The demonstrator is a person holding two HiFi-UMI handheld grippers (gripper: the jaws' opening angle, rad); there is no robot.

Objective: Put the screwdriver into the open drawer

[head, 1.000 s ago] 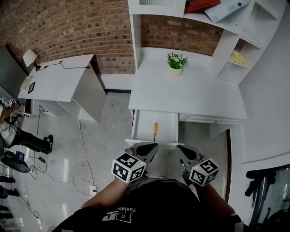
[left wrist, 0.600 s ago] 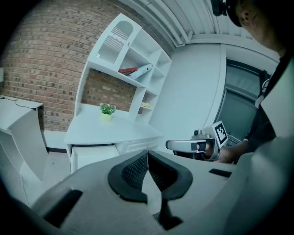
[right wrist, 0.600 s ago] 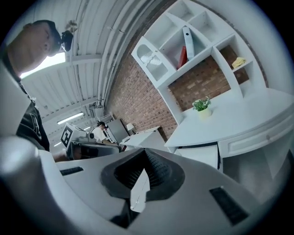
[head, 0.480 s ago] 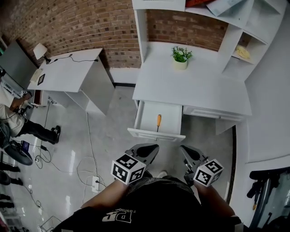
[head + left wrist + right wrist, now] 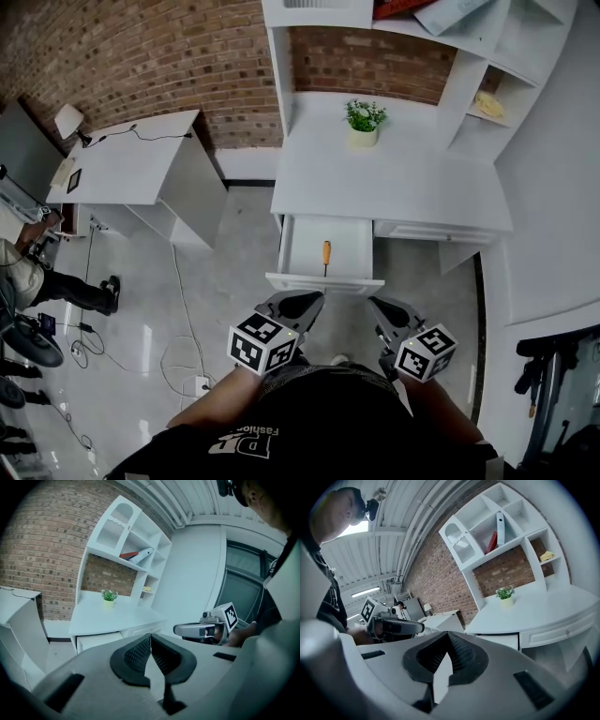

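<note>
The left claw and the right claw both hang on the near side of the open drawer, apart from it and from each other. Each is pressed together with nothing between its pads, as each one's own gripper view shows. The screwdriver lies inside the drawer, around the middle of its floor, with the orange handle toward the far end and the shaft pointing near. It touches neither claw. Judging from this, the placing looks done: the tool rests flat in the tray where it cannot roll off, and the empty claws are held low and clear of the drawer front, probably so as not to knock it. The drawer juts out from under the left part of the white desk. A small potted plant stands at the desk's far edge, well apart from the drawer.
</note>
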